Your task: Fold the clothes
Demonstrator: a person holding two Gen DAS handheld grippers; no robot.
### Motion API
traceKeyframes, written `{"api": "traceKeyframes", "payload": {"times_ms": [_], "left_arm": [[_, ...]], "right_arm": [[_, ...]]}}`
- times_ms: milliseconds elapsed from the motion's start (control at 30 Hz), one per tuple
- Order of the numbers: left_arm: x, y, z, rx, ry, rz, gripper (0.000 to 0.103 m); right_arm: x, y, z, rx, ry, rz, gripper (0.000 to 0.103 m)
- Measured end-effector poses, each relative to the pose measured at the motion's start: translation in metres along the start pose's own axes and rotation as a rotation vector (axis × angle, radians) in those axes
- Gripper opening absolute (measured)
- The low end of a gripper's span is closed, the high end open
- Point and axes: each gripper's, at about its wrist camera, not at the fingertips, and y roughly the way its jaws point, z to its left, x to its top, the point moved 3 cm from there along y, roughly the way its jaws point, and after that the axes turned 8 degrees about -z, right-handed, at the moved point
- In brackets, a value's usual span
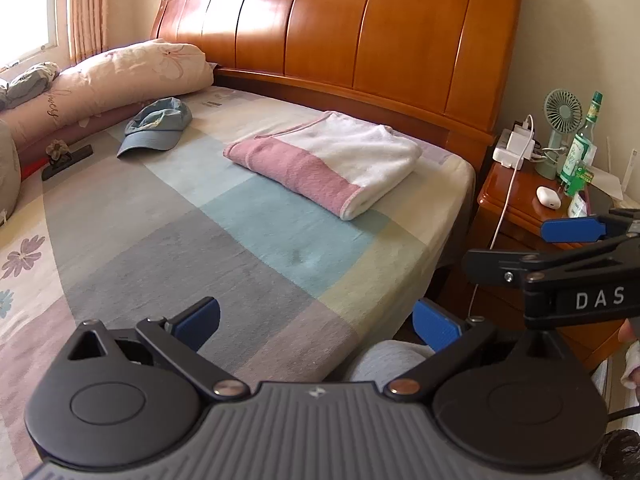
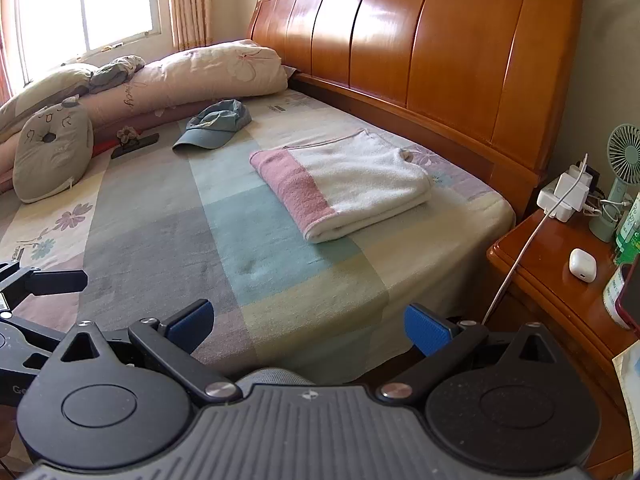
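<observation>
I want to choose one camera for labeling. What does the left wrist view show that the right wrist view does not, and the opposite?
Only the left wrist view shows the green bottle's neck and cap. Only the right wrist view shows the window, the cat-face cushion and the red phone. Both show the folded pink-and-white towel, the blue cap, the headboard, the earbud case and open fingers.

Fluffy terry-cloth towel (image 2: pixel 352 188) on a matt woven bedsheet (image 2: pixel 280 272); glossy varnished wooden headboard (image 2: pixel 420 36); matt cotton cap (image 2: pixel 216 124)
</observation>
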Motion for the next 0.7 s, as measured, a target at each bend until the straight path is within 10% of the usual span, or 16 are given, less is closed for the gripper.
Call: {"api": "traceKeyframes", "payload": {"times_ms": [700], "left_arm": [[-0.0005,0.001,-0.0023,-0.006,-0.002,0.003,0.102]], "right_arm": [[-0.0002,-0.0009,0.001,-0.001,-0.001,0.0,0.103]]}}
